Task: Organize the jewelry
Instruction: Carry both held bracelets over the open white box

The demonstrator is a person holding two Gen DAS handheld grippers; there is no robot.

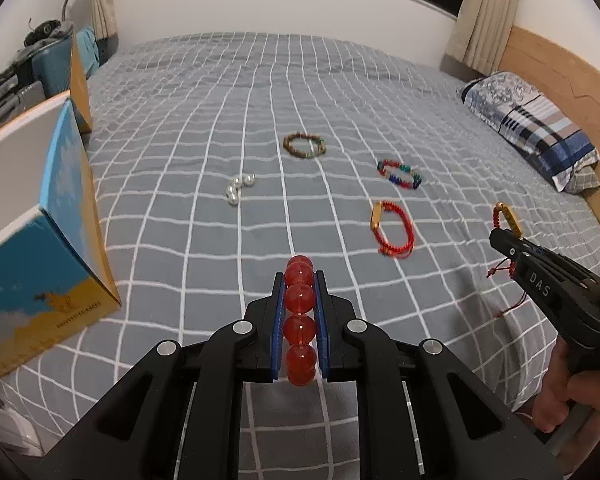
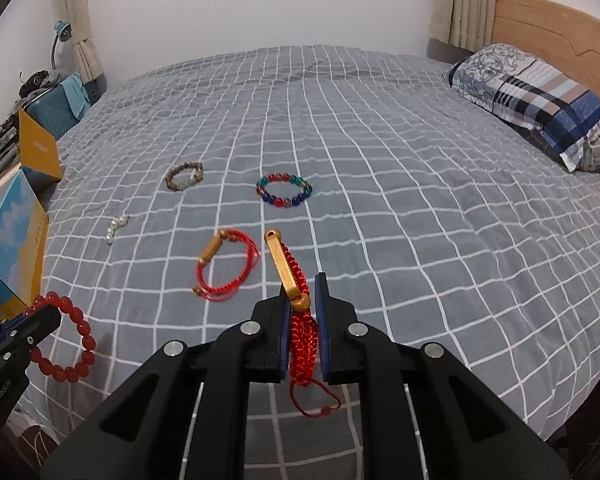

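Note:
My left gripper (image 1: 299,280) is shut on a red bead bracelet (image 1: 299,322), held above the bed; the bracelet also shows in the right wrist view (image 2: 74,340). My right gripper (image 2: 303,284) is shut on a red cord bracelet with a gold bar (image 2: 286,268), which also shows in the left wrist view (image 1: 507,218). On the grey checked bedspread (image 2: 380,200) lie a second red cord bracelet (image 2: 226,266), a multicoloured bead bracelet (image 2: 284,190), a brown bead bracelet (image 2: 184,176) and a pearl piece (image 2: 117,227).
An open blue and yellow box (image 1: 48,240) stands at the bed's left edge, its lid (image 2: 38,150) raised. A patterned pillow (image 2: 540,100) lies at the right by the wooden headboard (image 2: 560,28). A cluttered desk (image 1: 16,68) with a lamp is far left.

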